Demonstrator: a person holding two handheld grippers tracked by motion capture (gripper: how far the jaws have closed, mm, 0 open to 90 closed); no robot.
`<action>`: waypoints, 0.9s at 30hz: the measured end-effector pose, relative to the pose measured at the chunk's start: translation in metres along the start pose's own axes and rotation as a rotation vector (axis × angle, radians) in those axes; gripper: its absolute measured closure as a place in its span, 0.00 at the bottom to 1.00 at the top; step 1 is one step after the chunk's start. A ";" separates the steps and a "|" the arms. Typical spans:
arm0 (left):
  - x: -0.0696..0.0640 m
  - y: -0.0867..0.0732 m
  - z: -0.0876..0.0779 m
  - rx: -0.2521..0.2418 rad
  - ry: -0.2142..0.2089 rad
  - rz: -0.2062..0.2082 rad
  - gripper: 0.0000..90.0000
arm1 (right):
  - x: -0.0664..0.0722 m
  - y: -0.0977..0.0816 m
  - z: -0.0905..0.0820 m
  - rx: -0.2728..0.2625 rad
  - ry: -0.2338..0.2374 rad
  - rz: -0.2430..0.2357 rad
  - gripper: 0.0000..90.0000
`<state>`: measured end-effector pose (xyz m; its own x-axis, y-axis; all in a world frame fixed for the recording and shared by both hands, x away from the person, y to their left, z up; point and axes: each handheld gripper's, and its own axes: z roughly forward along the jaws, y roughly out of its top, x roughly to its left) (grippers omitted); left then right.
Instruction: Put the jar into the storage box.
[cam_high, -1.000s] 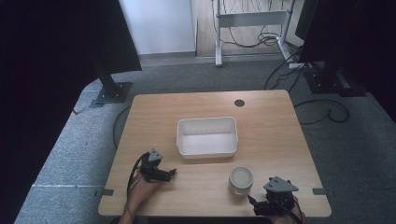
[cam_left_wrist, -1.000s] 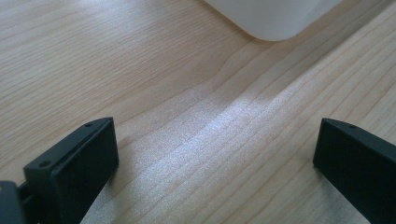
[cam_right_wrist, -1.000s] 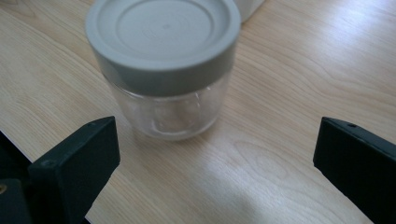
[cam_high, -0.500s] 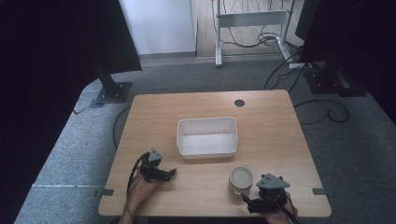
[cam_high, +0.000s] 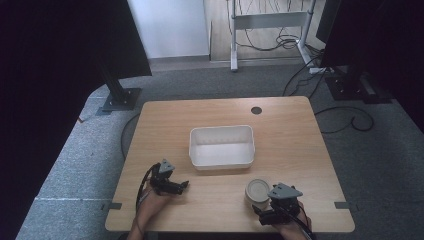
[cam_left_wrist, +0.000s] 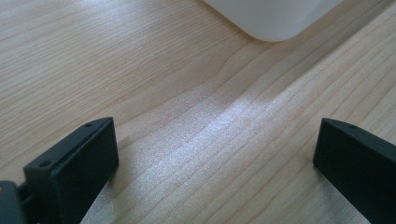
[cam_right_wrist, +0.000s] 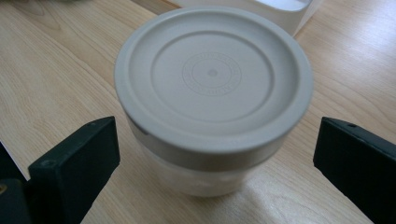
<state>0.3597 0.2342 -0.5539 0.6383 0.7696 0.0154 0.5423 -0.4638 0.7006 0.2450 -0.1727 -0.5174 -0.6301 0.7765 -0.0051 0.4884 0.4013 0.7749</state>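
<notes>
High view shows a wooden counter (cam_high: 210, 115) with a white rectangular tub (cam_high: 221, 146) standing open near its middle and a small dark round hole (cam_high: 256, 110) toward the far edge; nothing lies in the tub that can be made out. Just in front of the tub's right corner, near the counter's near edge, stands a small round container (cam_high: 256, 190) with a grey lid, upright. The right gripper (cam_high: 265, 214) sits just beside it on the near side, held by a hand at the counter's edge. From the right gripper view, the container (cam_right_wrist: 212, 98) stands between the two black jaws, which are spread wide, one at each side of it and both clear of its wall, so the gripper is released and grasps nothing; a corner of the tub (cam_right_wrist: 261, 11) rises just behind the container. The left gripper (cam_high: 182, 186) rests low over the counter near its front left, well apart from the container. In the left gripper view its jaws stand wide open over bare wood (cam_left_wrist: 196, 121), holding nothing, with the tub's rounded corner (cam_left_wrist: 275, 18) ahead.
</notes>
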 end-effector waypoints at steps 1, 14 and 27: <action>0.000 0.000 0.000 0.000 0.000 0.000 0.00 | 0.000 0.000 0.001 0.001 0.003 0.001 0.00; 0.000 0.000 0.000 0.000 -0.001 0.000 0.00 | 0.001 0.005 0.015 0.008 0.032 0.006 0.01; 0.000 0.000 0.000 0.000 -0.001 0.000 0.00 | 0.001 0.006 0.027 0.035 0.033 0.013 0.05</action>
<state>0.3598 0.2342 -0.5539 0.6389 0.7692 0.0153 0.5418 -0.4640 0.7008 0.2638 -0.1565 -0.5304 -0.6433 0.7652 0.0261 0.5167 0.4088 0.7522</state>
